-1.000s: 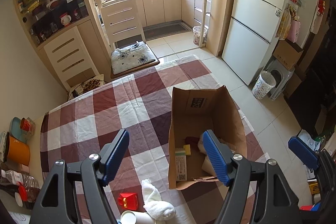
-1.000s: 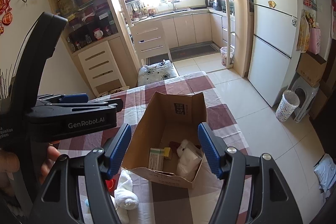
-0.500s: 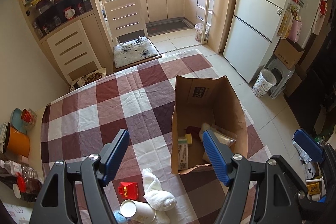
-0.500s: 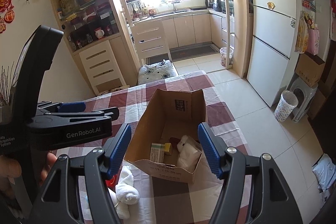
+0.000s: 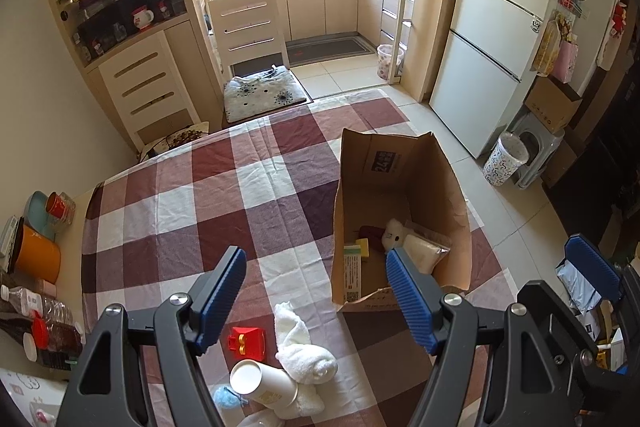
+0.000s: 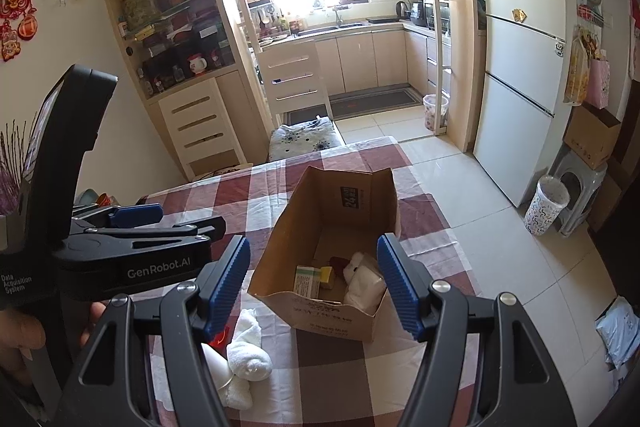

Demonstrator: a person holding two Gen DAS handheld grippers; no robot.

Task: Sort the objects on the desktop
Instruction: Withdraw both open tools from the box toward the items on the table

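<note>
While both claws hang open and empty above the checked table, the rolled white towel [image 5: 306, 355] lies below the left gripper [image 5: 316, 301], its long axis running away from the camera; the paper bag [image 5: 436, 187] stands just right of it, nearer the right gripper [image 6: 314, 281].

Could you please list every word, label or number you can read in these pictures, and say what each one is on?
"GenRobot.AI": on the side of the left gripper, seen from the right wrist.
"Data Acquisition System": small print on the same gripper's body.
"24": on the dark label inside the paper bag; the rest of it is unreadable.
Print on the bag's front edge, the green-and-white box and the fridge notices: too small or blurred.
</note>
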